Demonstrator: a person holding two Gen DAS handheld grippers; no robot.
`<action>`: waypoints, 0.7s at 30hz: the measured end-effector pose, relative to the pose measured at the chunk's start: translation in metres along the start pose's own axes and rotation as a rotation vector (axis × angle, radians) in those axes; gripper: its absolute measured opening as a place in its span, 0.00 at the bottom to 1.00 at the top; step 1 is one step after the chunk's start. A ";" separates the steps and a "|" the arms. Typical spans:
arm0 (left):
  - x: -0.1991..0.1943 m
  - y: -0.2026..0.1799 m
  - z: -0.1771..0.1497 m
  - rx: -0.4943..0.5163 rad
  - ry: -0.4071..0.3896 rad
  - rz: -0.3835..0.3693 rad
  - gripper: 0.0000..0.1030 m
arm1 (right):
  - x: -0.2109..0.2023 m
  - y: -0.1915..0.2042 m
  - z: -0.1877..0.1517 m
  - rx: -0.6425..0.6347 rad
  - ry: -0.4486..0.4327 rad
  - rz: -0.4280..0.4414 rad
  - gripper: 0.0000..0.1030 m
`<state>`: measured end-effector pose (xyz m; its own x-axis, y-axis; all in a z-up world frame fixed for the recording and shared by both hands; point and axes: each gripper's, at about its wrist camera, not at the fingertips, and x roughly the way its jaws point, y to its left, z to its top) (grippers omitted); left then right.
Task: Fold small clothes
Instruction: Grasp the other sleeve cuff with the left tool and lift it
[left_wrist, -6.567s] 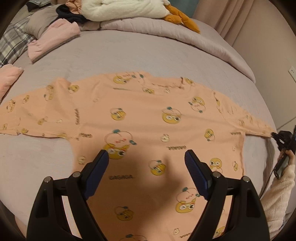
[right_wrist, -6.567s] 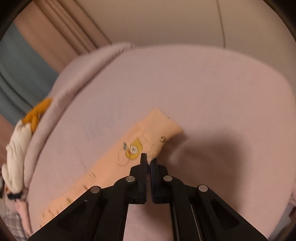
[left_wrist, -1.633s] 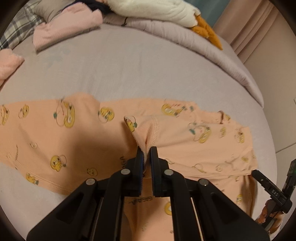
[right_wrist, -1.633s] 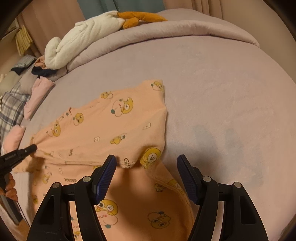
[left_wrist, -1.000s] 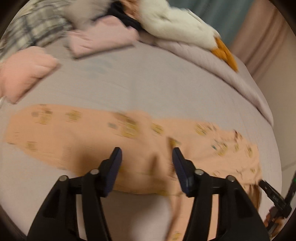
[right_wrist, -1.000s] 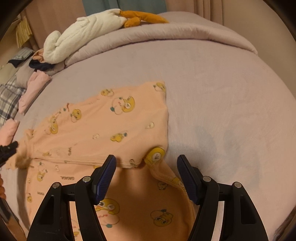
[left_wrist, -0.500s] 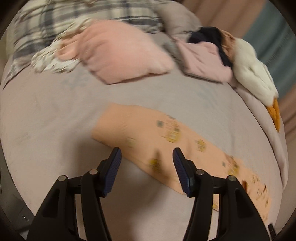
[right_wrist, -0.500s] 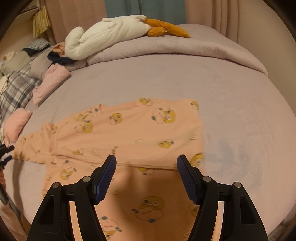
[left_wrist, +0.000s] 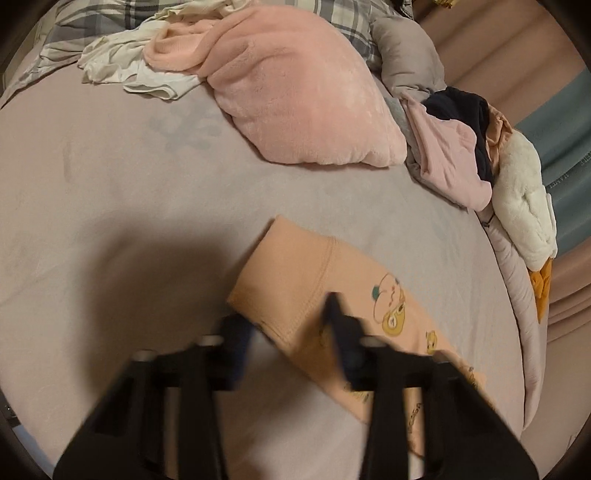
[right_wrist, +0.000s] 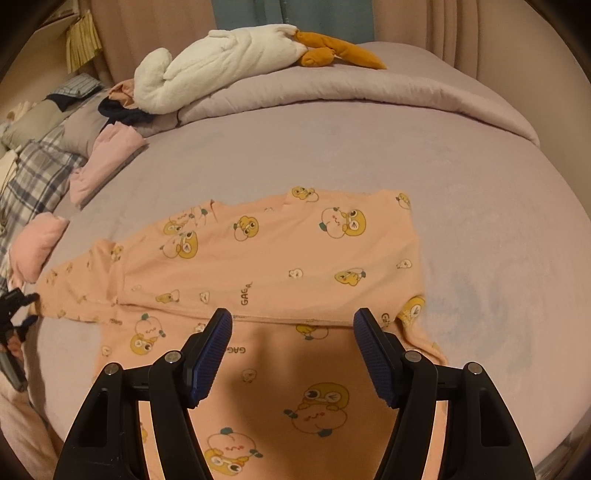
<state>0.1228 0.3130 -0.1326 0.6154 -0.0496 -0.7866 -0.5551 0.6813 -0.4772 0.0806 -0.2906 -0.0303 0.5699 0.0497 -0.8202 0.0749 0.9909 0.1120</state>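
A wide bed (right_wrist: 461, 177) with a mauve sheet fills both views, a rolled duvet (right_wrist: 332, 88) of the same colour lying along its far edge. On the sheet lies the peach shirt (right_wrist: 266, 266), printed with yellow cartoon faces. It is spread flat near the middle of the bed, and one sleeve side is folded over across the chest, leaving a straight edge that runs just ahead of the right gripper (right_wrist: 293, 354). The other sleeve (left_wrist: 295, 280) stretches out toward the left gripper (left_wrist: 288, 339), its cuff end lying flat on the sheet.

Along the head of the bed sits a heap of other laundry: a plaid blanket (right_wrist: 33, 181), a fluffy pink pillow (left_wrist: 295, 96), a folded pink garment (right_wrist: 107, 162), crumpled white cloth (left_wrist: 122, 62) and a dark garment (left_wrist: 465, 114). A white plush goose (right_wrist: 221, 59) with orange feet rests on the duvet.

The right gripper hangs above the lower body of the shirt with its blue-padded fingers (right_wrist: 210, 354) spread wide and nothing between them. The left gripper is blurred; its fingers stand apart, one on each side of the sleeve cuff, and whether they touch the cloth cannot be told. In the right wrist view the left gripper appears at the far left edge beside the sleeve end.
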 end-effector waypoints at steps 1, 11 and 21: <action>0.003 0.000 0.001 -0.007 0.009 -0.020 0.12 | 0.000 0.000 0.000 -0.001 0.001 -0.002 0.66; -0.055 -0.081 -0.019 0.199 -0.112 -0.138 0.10 | -0.008 -0.008 0.001 0.021 -0.032 0.006 0.66; -0.105 -0.212 -0.077 0.514 -0.121 -0.337 0.10 | -0.015 -0.021 -0.003 0.056 -0.048 0.013 0.66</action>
<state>0.1322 0.1177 0.0210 0.7853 -0.2606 -0.5616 0.0023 0.9084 -0.4182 0.0678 -0.3114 -0.0220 0.6098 0.0551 -0.7906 0.1119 0.9816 0.1548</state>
